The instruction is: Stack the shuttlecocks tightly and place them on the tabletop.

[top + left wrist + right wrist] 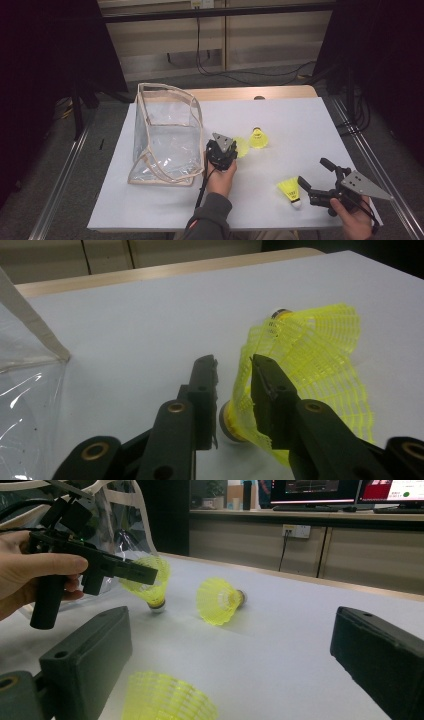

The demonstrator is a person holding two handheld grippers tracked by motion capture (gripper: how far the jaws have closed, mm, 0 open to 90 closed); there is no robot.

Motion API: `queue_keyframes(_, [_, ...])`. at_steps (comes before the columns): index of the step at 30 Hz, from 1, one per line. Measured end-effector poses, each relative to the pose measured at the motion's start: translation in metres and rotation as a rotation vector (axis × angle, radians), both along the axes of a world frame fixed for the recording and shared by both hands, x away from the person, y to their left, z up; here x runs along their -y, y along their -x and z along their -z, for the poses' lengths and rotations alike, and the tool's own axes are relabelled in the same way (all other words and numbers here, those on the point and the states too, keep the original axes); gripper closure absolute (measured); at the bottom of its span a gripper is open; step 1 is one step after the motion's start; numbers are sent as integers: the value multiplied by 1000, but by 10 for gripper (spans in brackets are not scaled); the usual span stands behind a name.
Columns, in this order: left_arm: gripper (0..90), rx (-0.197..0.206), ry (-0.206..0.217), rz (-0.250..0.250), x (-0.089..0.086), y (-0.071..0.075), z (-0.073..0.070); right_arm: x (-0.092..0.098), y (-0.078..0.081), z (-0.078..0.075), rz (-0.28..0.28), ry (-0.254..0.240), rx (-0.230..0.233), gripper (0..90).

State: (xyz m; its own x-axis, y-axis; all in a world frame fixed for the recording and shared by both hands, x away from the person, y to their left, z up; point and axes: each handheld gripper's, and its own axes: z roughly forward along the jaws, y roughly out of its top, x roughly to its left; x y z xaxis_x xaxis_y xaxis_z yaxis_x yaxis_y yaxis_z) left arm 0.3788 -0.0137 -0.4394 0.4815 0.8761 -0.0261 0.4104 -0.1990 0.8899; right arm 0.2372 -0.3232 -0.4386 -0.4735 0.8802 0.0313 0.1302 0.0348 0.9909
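The worktop is covered by a smooth white sheet, and a strip of pale wood shows along its far edge. Behind it is a dim room with beige wall panels, black cables on the floor and dark stands at both sides.

Near the left edge stands a clear plastic bag with a beige fabric border, soft and a little creased.

The left hand-held gripper, near the middle of the worktop and just beside the bag, is closed on the yellow mesh skirt of a shuttlecock; its jaws pinch the net on both sides, and the pale cork end points down. A second shuttlecock, also yellow, lies on its side just beyond it toward the far edge.

The right hand-held gripper is at the near right corner with its jaws wide open and nothing between them. A third shuttlecock lies just beside its jaws at the near edge.
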Motion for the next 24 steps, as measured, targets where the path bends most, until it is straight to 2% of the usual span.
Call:
queue_keyframes(3, [713,10,15,-5,1,-1,0,0,0,0,0,-2,0,28])
queue_keyframes(4, [737,16,-14,-4,3,-3,-2,0,0,0,0,2,1,27])
queue_keyframes(9, [803,23,-14,3,8,-6,-7,0,0,0,0,-5,-1,28])
queue_keyframes(12, [831,-2,-33,0,11,-9,-10,0,0,0,-2,-1,-1,27])
queue_keyframes(14, [863,6,-60,1,13,-12,-12,0,0,0,-3,-1,-3,27])
queue_keyframes(16, [871,9,-64,1,13,-13,-13,1,1,0,-2,-5,-2,28])
queue_keyframes(24, [880,21,-113,-71,7,-16,-21,3,1,0,4,-10,0,28])
